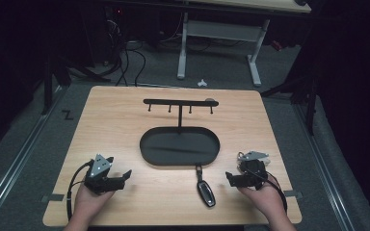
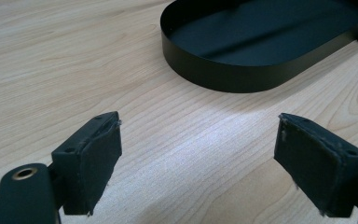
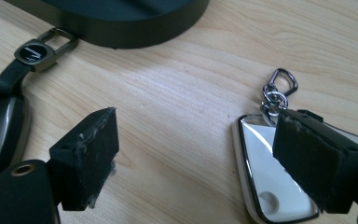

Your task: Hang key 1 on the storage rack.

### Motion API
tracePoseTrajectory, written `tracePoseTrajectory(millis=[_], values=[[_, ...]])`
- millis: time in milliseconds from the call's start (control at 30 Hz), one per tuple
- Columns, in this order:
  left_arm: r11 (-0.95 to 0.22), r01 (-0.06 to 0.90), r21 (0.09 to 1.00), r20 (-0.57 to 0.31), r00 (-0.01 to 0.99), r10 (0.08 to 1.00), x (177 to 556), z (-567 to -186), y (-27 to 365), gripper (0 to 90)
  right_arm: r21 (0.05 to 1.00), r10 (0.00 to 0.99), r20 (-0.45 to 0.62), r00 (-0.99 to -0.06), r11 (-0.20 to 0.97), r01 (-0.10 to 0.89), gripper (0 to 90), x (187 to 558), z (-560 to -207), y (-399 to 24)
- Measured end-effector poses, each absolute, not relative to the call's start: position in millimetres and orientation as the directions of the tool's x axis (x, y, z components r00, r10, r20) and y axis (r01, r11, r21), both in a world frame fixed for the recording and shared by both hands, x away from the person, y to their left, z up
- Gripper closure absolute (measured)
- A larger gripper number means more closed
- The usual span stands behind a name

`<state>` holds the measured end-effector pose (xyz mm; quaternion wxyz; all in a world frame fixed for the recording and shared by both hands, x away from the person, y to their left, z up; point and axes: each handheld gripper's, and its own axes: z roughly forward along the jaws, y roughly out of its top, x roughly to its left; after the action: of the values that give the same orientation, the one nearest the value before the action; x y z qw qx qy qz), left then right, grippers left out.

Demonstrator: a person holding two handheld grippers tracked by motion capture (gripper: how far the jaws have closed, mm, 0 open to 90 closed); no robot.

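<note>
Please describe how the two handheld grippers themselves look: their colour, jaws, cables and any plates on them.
Both the left gripper and the right gripper are black, each with two blocky jaws faced with worn dark pads. A grey three-cornered plate sits on top of each, and a black cable trails back from each.

A light wooden counter [image 1: 125, 125] stands on grey carpet floor [image 1: 33, 159] in a dim room, lit mostly over its own top. Beyond the counter's far edge stands a white-legged desk [image 1: 255, 62], with dark cables [image 1: 125, 62] trailing on the floor left of that desk.
</note>
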<state>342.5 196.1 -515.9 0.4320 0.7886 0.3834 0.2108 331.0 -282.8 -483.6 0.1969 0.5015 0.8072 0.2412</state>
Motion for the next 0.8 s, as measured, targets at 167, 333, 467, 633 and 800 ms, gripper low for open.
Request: tracePoseTrajectory(millis=[167, 333, 467, 633, 800], values=[[-0.334, 0.420, 0.844, -0.001, 0.624, 0.782, 344, -516, 195, 15.5, 0.550, 0.915, -0.061, -0.400, 0.365, 0.751, 15.0, 333, -483, -285], [-0.333, 0.417, 0.846, 0.000, 0.625, 0.781, 345, -516, 195, 15.4, 0.505, 0.905, -0.038, -0.423, 0.383, 0.774, 15.4, 337, -481, -281], [-0.338, 0.417, 0.844, 0.003, 0.627, 0.779, 346, -516, 195, 15.4, 0.465, 0.907, -0.015, -0.421, 0.379, 0.800, 17.4, 343, -478, -281], [-0.339, 0.418, 0.843, 0.002, 0.627, 0.779, 346, -517, 195, 15.4, 0.439, 0.898, 0.016, -0.439, 0.388, 0.810, 17.9, 351, -470, -279], [-0.345, 0.413, 0.843, 0.008, 0.631, 0.776, 346, -516, 195, 15.5, 0.383, 0.884, 0.021, -0.467, 0.425, 0.820, 20.4, 356, -466, -273]])
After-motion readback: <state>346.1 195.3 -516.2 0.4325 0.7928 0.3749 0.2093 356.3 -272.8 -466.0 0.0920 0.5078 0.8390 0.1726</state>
